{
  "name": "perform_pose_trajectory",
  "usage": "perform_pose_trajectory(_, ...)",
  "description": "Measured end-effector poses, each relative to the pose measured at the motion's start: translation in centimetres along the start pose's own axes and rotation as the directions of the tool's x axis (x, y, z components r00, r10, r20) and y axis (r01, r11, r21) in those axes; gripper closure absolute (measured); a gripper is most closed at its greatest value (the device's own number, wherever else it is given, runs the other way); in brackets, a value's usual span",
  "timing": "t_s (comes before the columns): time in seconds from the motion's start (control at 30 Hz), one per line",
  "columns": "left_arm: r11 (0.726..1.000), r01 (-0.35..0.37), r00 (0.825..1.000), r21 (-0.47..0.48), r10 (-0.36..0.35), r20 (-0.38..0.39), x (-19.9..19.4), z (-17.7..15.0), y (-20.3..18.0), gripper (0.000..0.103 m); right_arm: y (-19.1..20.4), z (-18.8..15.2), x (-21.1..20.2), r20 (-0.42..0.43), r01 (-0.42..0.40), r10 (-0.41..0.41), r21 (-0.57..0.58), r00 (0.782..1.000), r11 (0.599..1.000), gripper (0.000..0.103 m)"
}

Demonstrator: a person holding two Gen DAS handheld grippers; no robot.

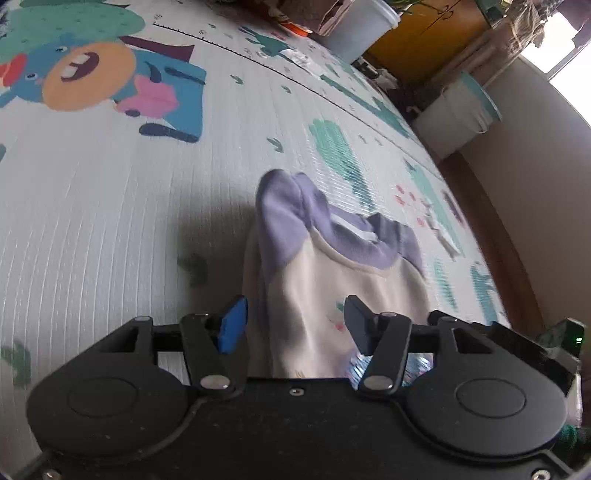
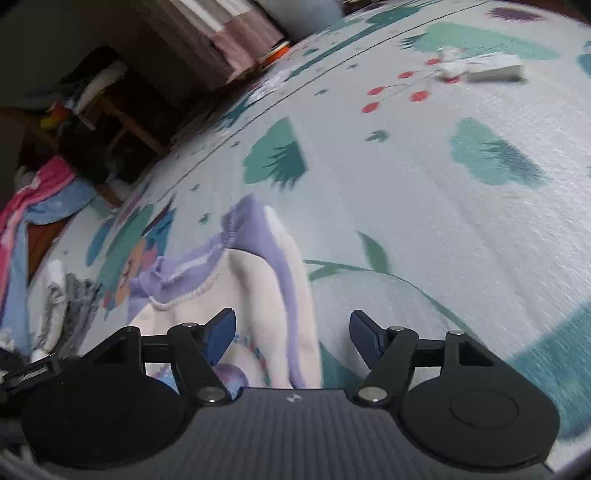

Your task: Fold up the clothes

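Observation:
A small cream garment with lilac sleeves and collar (image 1: 332, 273) lies on the printed play mat (image 1: 110, 206). In the left wrist view my left gripper (image 1: 293, 325) hovers over its cream body, jaws apart, and no pad presses on the cloth. The same cream garment (image 2: 258, 295) appears in the right wrist view, its lilac sleeve (image 2: 258, 229) stretched forward. My right gripper (image 2: 293, 336) stands open over the garment's right edge; its left fingertip (image 2: 221, 334) is above the cloth and the right one above bare mat.
White tubs (image 1: 458, 114) and a yellow cabinet (image 1: 424, 33) line the mat's far edge in the left wrist view. A pink and blue heap of clothes (image 2: 26, 214), a grey-white garment (image 2: 62, 295) and dark furniture (image 2: 110, 122) sit at the right wrist view's left. A small white object (image 2: 480, 68) lies far on the mat.

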State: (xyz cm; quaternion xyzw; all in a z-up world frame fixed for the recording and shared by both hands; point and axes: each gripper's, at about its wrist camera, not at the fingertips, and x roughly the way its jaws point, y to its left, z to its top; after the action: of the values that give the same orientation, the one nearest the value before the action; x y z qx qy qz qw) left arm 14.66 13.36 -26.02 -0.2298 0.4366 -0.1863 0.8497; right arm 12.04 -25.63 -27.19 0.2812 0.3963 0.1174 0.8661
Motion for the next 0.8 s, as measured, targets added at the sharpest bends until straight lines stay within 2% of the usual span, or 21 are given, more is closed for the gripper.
perform_pose_trajectory(0.1, 0.999, -0.009, 1.0, 0.048, 0.008, 0.015, 1.6, 0.0, 0.0, 0.046, 1.1, 0.5, 1.8, -0.025, -0.021, 0.019, -0.096, 1.0, 0.995, 0.037)
perform_pose_trajectory(0.23, 0.99, -0.033, 0.998, 0.136, 0.025, 0.063, 2.3, -1.6, -0.9, 0.047, 1.7, 0.5, 2.9, -0.008, -0.018, 0.018, -0.126, 1.0, 0.992, 0.039)
perform_pose_trajectory(0.27, 0.991, -0.031, 0.998, 0.13, 0.023, 0.06, 2.3, -1.9, -0.9, 0.05, 1.9, 0.4, 2.9, -0.01, -0.012, 0.01, -0.144, 1.0, 0.989, 0.047)
perform_pose_trajectory(0.3, 0.995, -0.02, 0.999, 0.099, 0.015, 0.052, 2.4, -2.1, -0.7, 0.062, 2.1, 0.2, 2.9, -0.025, -0.025, 0.022, -0.145, 0.999, 0.989, 0.064)
perform_pose_trajectory(0.33, 0.998, -0.009, 0.999, 0.068, 0.006, 0.045, 2.4, -2.3, -0.5, 0.064, 2.2, -0.1, 2.8, -0.04, -0.039, 0.034, -0.142, 0.999, 0.989, 0.067)
perform_pose_trajectory(0.4, 1.0, -0.002, 0.999, 0.031, 0.0, 0.042, 2.3, -2.8, -0.5, 0.067, 2.7, -1.1, 2.4, -0.04, -0.034, 0.028, -0.167, 0.999, 0.985, 0.068)
perform_pose_trajectory(0.47, 1.0, 0.01, 0.999, -0.03, -0.009, 0.041, 2.3, -2.7, 0.1, 0.072, 2.4, -1.3, 2.3, -0.035, -0.036, 0.032, -0.133, 0.999, 0.99, 0.071)
perform_pose_trajectory(0.53, 0.99, 0.043, 0.999, -0.136, -0.039, 0.031, 2.2, -2.4, 1.5, 0.086, 1.9, -1.0, 2.4, -0.037, -0.045, 0.043, -0.074, 0.998, 0.996, 0.079)
perform_pose_trajectory(0.6, 0.98, 0.061, 0.998, -0.188, -0.055, 0.034, 1.9, -2.7, 1.8, 0.089, 1.6, -0.5, 2.6, -0.063, -0.068, 0.066, -0.025, 0.996, 0.997, 0.083)
perform_pose_trajectory(0.8, 0.961, 0.098, 0.995, -0.259, -0.087, 0.054, -1.0, -3.5, 1.7, 0.091, 3.2, -0.2, 1.4, -0.089, -0.11, 0.108, -0.023, 0.99, 0.994, 0.084)
